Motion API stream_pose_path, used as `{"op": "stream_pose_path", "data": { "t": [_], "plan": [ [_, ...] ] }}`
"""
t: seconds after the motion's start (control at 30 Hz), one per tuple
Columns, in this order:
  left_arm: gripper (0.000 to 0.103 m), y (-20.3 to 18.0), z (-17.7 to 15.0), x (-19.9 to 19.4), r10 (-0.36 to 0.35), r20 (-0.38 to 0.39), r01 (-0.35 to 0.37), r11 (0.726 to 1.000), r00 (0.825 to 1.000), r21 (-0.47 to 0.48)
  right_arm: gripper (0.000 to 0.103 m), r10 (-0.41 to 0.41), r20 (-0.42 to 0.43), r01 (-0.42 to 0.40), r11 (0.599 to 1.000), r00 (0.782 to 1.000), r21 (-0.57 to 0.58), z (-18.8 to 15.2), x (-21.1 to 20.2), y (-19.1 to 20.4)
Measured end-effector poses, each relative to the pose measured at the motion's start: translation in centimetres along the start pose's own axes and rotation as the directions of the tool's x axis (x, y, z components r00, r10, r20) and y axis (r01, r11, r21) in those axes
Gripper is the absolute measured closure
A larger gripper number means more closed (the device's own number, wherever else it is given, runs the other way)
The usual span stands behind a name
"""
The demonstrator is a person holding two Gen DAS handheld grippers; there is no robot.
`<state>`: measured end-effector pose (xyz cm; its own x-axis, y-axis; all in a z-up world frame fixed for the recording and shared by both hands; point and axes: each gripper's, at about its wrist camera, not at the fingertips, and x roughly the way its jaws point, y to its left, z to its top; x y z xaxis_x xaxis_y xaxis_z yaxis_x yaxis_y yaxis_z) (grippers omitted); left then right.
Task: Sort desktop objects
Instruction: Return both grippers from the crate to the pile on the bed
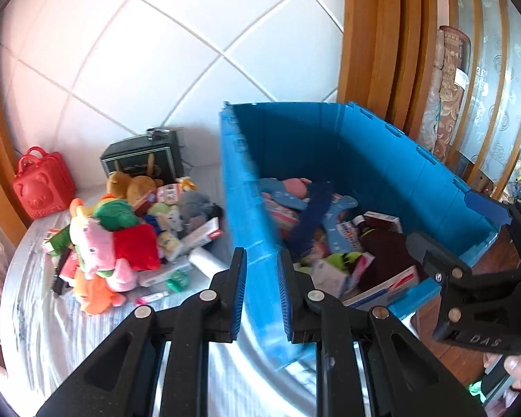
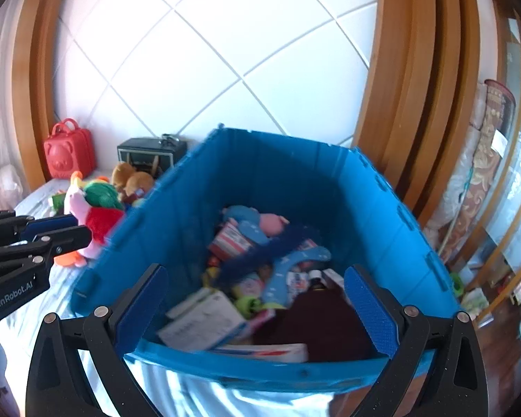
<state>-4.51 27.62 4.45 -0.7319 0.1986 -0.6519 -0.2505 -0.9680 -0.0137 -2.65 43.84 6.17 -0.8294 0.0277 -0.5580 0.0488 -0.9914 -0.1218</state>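
The left gripper [image 1: 262, 290] has its jaws nearly together with only a thin gap, and nothing is between them; behind that gap sits the near left wall of the blue crate [image 1: 246, 236]. The right gripper [image 2: 257, 309] has its jaws spread wide and empty, one on each side of the crate's near rim, looking down into it. The pile of soft toys [image 1: 114, 239] that is not sorted yet lies on the bed [image 1: 52, 330], to the left of the crate and ahead of the left jaws. So I think the left hand is the nearer one to the pile, and the right one would have to cross over the crate. The pile has no clear long side; it is a heap. The things inside the crate are blurry and lie on top of each other, so I cannot tell them apart well. A red bear case [image 1: 43, 184] and a dark box [image 1: 144, 156] stand behind the pile by the wall.
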Motion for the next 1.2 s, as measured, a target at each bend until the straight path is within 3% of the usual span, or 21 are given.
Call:
{"op": "stream_pose_path", "data": {
  "t": [0.4, 0.63, 0.9, 1.1, 1.2],
  "plan": [
    [0.085, 13.3, -5.2, -4.3, 0.041, -0.014, -0.042, 0.998, 0.999, -0.048, 0.000, 0.066, -0.016, -0.066, 0.997, 0.998, -0.026, -0.2, -1.7, 15.2],
    [0.085, 19.7, -7.7, -5.5, 0.082, -0.004, -0.082, 0.991, 0.997, -0.107, 0.000, 0.109, -0.043, -0.111, 0.993, 0.993, -0.044, -0.8, -1.3, 21.0],
    [0.085, 25.9, -9.9, -2.7, 0.136, -0.053, -0.144, 0.967, 0.989, -0.212, 0.000, 0.150, -0.108, -0.157, 0.986, 0.983, -0.062, -1.7, 1.8, 24.1],
    [0.085, 30.3, -11.7, 1.9, 0.247, -0.150, -0.278, 0.929, 0.957, -0.246, 0.000, 0.191, -0.153, -0.203, 0.977, 0.969, -0.067, -1.7, 7.2, 24.9],
    [0.085, 32.0, -12.8, 4.7, 0.240, -0.216, -0.295, 0.915, 0.946, -0.275, 0.000, 0.228, -0.192, -0.242, 0.969, 0.955, -0.054, -2.0, 10.7, 25.1]
  ]
}}
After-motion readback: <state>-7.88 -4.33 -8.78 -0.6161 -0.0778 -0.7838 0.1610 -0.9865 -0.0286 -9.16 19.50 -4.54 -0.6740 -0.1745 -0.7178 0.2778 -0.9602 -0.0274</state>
